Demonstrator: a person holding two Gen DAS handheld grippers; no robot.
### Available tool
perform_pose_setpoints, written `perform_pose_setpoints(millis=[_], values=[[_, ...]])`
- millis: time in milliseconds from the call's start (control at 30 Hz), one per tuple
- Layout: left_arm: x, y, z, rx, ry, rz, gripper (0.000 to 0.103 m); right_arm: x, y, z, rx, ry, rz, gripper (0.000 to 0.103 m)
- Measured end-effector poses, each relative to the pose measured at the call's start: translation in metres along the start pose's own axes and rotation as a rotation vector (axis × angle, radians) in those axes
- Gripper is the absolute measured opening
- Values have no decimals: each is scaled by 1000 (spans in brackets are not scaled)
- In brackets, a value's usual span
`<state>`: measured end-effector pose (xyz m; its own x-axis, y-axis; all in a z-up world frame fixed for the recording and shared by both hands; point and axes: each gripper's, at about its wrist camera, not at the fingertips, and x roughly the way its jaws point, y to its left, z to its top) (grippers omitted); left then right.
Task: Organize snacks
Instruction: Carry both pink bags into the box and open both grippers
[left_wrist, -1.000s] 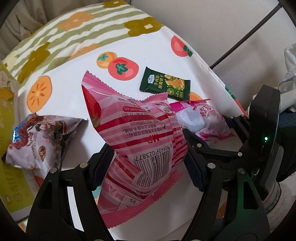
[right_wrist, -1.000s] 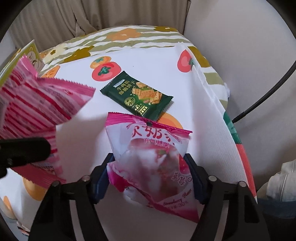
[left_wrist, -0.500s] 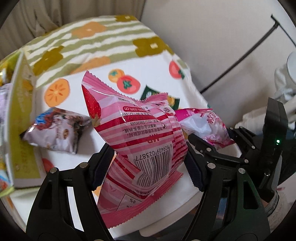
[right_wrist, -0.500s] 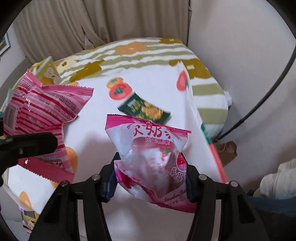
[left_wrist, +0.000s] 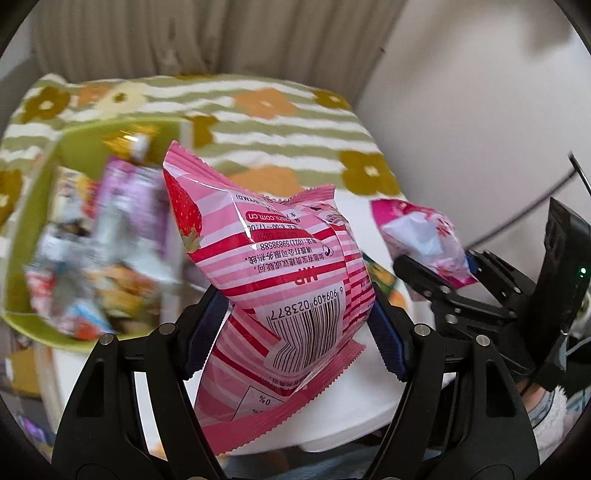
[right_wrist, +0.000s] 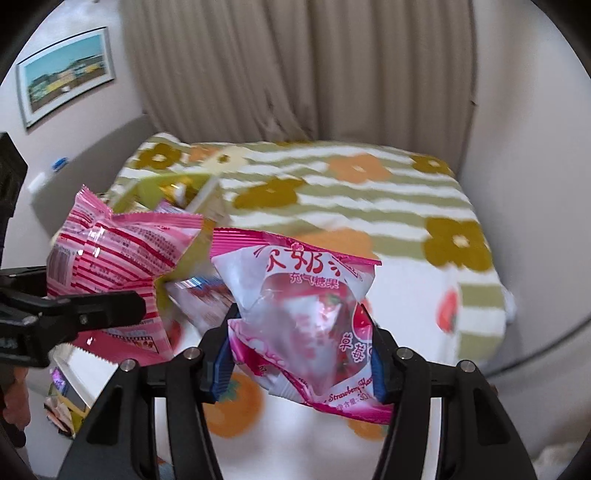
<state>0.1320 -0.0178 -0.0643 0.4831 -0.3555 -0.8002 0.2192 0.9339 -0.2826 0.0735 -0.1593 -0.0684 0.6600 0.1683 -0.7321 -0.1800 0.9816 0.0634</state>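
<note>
Snacks are hanging clear above the tablecloth (right_wrist: 406, 229) — the left gripper (left_wrist: 295, 325) is pinching a pink striped strawberry bag (left_wrist: 280, 273) across its middle, while the right gripper (right_wrist: 301, 354) is squeezing a pink-and-white candy pouch (right_wrist: 299, 314) between its blue pads — beside a green box (left_wrist: 74, 147) of packets.

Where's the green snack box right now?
In the left wrist view the green box, full of snacks, sits at far left on the table, left of the striped pink packet held in the left gripper.
</note>
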Motion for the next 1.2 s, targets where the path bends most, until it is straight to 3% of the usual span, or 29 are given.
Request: perform_pose_setpoints(millis=[267,367,500,533,600,867,1200], values=[[-32,114,60,-100,-63,103,72,23,82,65,-73,-46,92,53],[-30,152,75,-95,-53,149,73,39,108,87,-86,-52,103,53],[-12,192,85,-77,16,163,79,62,137,111,-89,-51,117,53],[-8,198,86,-70,31,176,90,68,146,117,-87,-48,118,53],[2,212,86,-56,55,205,100,78,156,124,-86,-40,122,53],[11,254,77,-58,89,158,100,118,195,143,-90,17,134,53],[17,271,71,-11,102,143,100,169,233,166,-108,122,146,54]])
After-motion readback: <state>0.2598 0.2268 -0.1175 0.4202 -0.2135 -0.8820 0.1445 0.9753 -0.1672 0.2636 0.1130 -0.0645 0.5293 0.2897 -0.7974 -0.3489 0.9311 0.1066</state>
